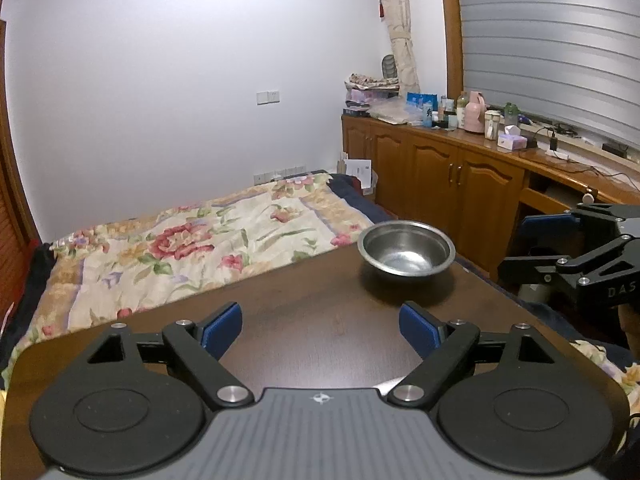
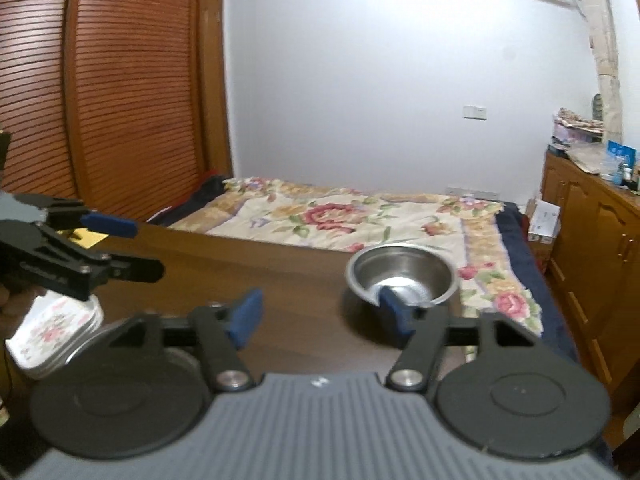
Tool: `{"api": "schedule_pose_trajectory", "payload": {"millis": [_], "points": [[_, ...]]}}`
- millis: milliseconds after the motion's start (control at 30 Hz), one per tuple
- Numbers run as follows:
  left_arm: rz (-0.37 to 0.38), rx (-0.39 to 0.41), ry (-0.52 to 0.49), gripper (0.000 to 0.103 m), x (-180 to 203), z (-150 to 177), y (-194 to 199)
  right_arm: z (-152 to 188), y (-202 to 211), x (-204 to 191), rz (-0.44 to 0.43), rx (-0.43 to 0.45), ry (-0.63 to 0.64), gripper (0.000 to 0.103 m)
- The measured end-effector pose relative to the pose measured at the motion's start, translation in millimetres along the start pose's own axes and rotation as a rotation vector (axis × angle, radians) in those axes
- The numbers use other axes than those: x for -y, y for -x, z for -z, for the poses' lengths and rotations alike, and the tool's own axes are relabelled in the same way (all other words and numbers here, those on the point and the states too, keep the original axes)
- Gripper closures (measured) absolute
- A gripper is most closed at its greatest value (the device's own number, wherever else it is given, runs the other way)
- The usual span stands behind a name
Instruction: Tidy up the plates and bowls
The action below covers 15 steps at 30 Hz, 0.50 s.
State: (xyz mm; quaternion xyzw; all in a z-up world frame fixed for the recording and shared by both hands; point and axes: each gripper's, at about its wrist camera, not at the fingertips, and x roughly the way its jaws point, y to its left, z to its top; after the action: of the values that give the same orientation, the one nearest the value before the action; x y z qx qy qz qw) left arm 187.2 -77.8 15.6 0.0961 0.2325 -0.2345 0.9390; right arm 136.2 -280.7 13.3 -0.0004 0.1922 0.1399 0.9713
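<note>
A steel bowl stands at the far right corner of the dark wooden table; it also shows in the right wrist view. My left gripper is open and empty over the table, well short of the bowl. My right gripper is open and empty, its right fingertip just in front of the bowl's near rim. A floral plate lies on a stack at the table's left, with a steel plate's rim beside it. The left gripper hovers above that stack. The right gripper shows at the right.
A bed with a floral quilt lies beyond the table's far edge. Wooden cabinets crowded with bottles and boxes run along the right wall. Slatted wooden doors stand at the left. A yellow note lies on the table's far left.
</note>
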Motion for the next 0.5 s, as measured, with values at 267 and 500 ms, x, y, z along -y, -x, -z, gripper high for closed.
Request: {"api": "schedule_pose_trajectory", "payload": {"millis": [267,500], "points": [[0.009,-0.010,-0.024,0.012,5.5,-20.1,-26.8,-8.1,-23.7,30.1,0.037,0.015,-0.034,0.004],[0.042,-0.033,0.016,0.012,4.7,-33.3,-61.4,-12.4,-46.0,50.8,0.076,0.030,-0.056,0.001]]}}
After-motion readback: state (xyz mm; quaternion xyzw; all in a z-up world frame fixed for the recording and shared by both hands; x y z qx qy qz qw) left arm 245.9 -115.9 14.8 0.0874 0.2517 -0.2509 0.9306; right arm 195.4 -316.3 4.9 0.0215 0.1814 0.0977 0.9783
